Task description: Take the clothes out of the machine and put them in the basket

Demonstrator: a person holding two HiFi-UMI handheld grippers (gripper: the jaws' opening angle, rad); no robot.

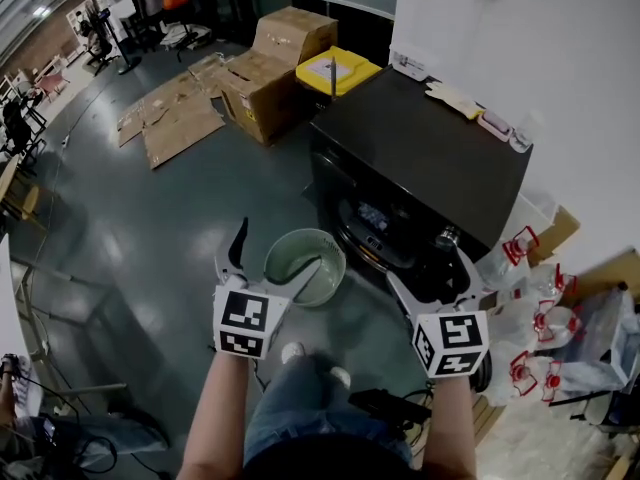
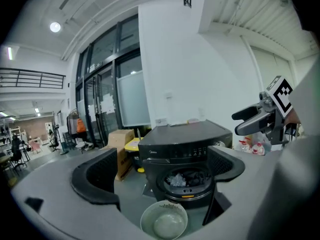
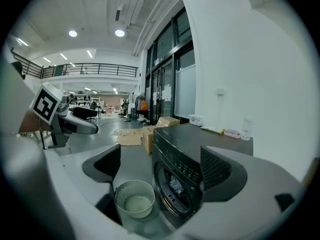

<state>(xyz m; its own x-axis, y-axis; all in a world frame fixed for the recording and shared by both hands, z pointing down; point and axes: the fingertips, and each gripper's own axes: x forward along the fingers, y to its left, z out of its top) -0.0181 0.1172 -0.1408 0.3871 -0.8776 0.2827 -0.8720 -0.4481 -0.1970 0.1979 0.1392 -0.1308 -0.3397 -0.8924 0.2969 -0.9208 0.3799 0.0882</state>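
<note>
left gripper [image 1: 270,268], right gripper [image 1: 432,280] hovering spread, empty; risk: clothes [image 2: 176,179] snagging leaving machine [image 1: 420,148], overshooting basket [image 1: 290,248].

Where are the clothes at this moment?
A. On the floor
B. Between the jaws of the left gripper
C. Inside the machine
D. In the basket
C: the clothes show through the round opening of the machine, and the basket in front of it is empty.

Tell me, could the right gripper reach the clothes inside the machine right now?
Probably yes: the open right gripper faces the machine, whose clothes show in the doorway with nothing between.
</note>
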